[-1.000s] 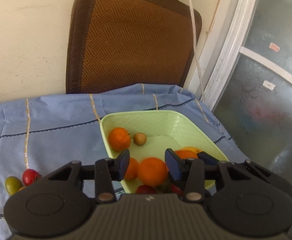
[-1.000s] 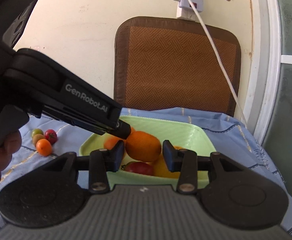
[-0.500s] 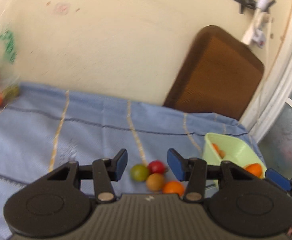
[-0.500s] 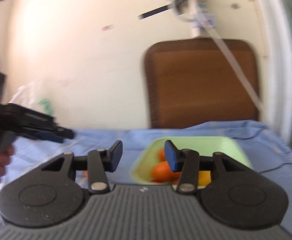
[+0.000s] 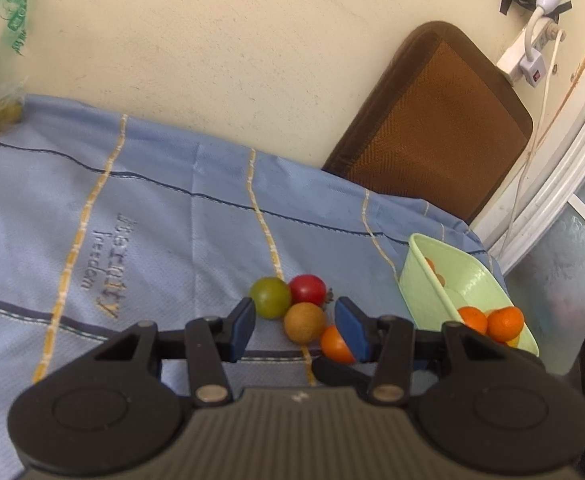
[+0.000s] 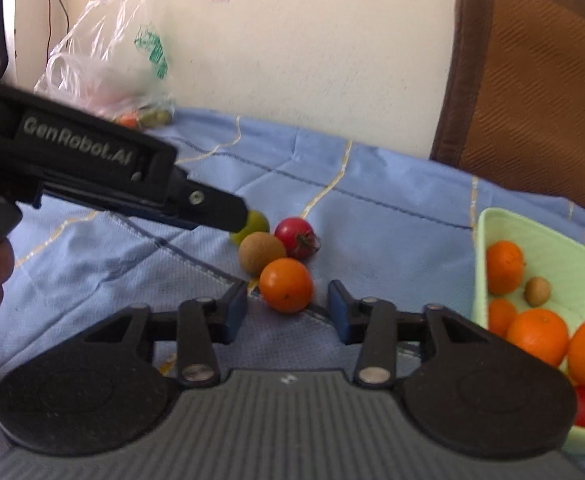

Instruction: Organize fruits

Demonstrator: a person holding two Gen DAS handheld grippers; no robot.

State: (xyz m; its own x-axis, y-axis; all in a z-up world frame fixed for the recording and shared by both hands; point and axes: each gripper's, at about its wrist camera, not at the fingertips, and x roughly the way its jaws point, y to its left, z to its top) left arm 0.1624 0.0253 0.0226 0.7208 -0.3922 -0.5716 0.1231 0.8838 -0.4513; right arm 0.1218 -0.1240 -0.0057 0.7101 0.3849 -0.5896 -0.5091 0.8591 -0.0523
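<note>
A cluster of loose fruit lies on the blue cloth: a green fruit (image 5: 270,297), a red tomato (image 5: 307,288), a brown fruit (image 5: 304,322) and a small orange (image 5: 334,345). The same cluster shows in the right wrist view: orange (image 6: 285,285), brown fruit (image 6: 261,253), tomato (image 6: 295,232), green fruit (image 6: 257,222). My left gripper (image 5: 295,326) is open and empty just before the brown fruit. My right gripper (image 6: 287,307) is open and empty, just short of the orange. A light green tray (image 6: 556,240) at the right holds several oranges (image 6: 536,336); it also shows in the left wrist view (image 5: 468,276).
A brown woven chair back (image 5: 436,128) leans on the wall behind the tray. A plastic bag (image 6: 104,60) with fruit sits at the cloth's far left. A power strip and cable (image 5: 532,56) hang on the wall. The window frame (image 5: 564,184) runs along the right.
Both grippers swung left, away from the tray, and now face the loose fruit cluster on the cloth. Both stayed open and empty.
</note>
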